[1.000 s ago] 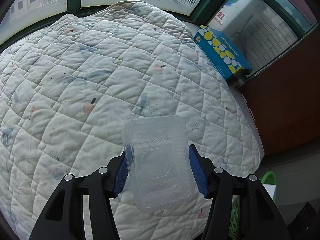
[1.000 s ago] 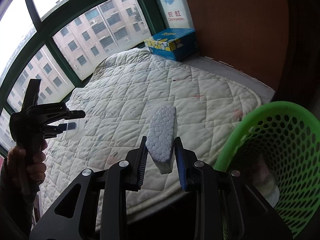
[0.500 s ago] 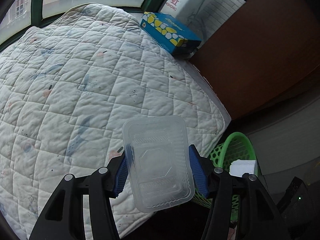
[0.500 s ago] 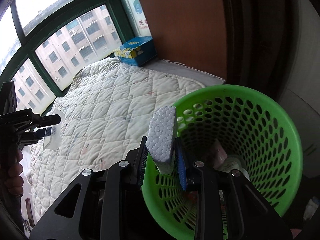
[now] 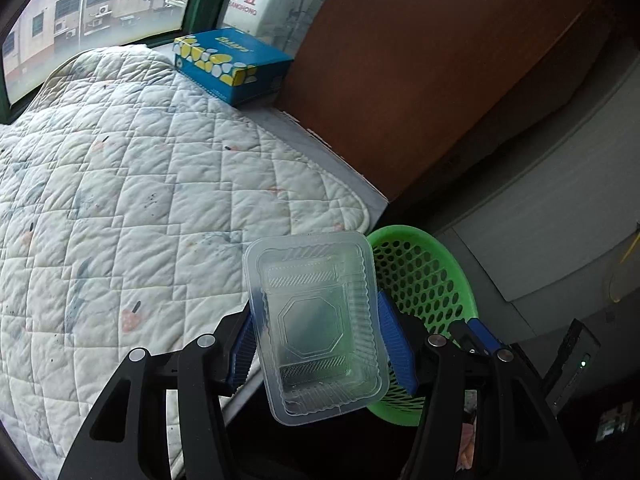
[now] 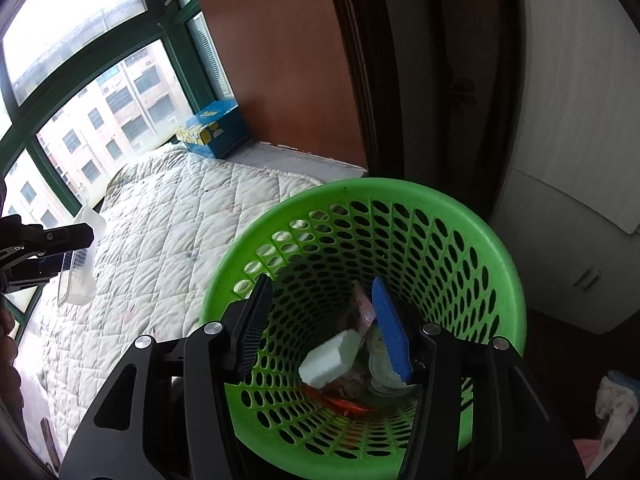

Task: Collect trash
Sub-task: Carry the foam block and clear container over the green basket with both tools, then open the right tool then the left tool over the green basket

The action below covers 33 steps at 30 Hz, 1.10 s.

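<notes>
My left gripper (image 5: 320, 344) is shut on a clear plastic tray (image 5: 316, 320), held in the air over the bed's edge, just left of the green mesh waste basket (image 5: 424, 276). My right gripper (image 6: 324, 328) is open and empty, its jaws spread right above the basket (image 6: 460, 240). A white foam block (image 6: 328, 360) lies inside the basket on other trash. The left gripper with the tray (image 6: 78, 260) also shows at the left edge of the right wrist view.
A bed with a white quilt (image 5: 120, 200) fills the left. A blue and yellow box (image 5: 232, 64) sits at its far corner by the window. A brown wooden panel (image 5: 420, 80) and a white cabinet (image 6: 580, 160) stand behind the basket.
My right gripper moved over the basket, opened and dropped the foam block into it. My left gripper carried the tray right, toward the basket.
</notes>
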Motion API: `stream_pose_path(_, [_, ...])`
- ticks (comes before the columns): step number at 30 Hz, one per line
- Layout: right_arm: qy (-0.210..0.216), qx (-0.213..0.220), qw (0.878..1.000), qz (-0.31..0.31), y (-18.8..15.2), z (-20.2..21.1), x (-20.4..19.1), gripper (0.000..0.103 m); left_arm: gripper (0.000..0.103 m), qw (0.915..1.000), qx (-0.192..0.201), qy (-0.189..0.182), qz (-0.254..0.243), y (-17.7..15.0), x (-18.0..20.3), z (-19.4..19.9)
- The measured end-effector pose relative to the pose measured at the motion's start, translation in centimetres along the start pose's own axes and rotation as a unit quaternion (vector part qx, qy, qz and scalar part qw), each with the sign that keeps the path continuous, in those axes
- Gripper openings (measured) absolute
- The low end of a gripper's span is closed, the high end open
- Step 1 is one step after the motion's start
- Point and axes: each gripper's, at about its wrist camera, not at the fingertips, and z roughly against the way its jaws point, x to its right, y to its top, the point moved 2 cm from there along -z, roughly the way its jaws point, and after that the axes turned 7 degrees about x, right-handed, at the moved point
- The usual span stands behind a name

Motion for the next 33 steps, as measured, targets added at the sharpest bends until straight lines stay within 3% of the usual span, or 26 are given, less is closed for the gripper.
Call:
stream_pose_path(3, [-0.002, 0.006, 1.0, -0.006, 0.2, 0.7, 0.8, 0.054, 0.055, 0.9997, -0.005, -0.011, -0.02, -0.2, 2.0, -0.4])
stream_pose_path(12, [-0.012, 0.038, 0.999, -0.017, 0.5, 3.8, 2.9, 0.07, 0.055, 0.996, -0.039, -0.025, -0.077, -2.0, 6.7, -3.1])
stream_pose_path(25, [-0.017, 0.053, 0.997, -0.048, -0.1, 5.4, 5.0, 0.074, 0.055, 0.9901, -0.062, -0.028, -0.123, -4.0, 9.9, -5.3])
stream_pose_path(33, [-0.016, 0.056, 0.996, -0.061, -0.2, 5.8, 5.4, 0.076, 0.067, 0.9891, -0.056, -0.039, -0.131, -4.2, 10.1, -5.3])
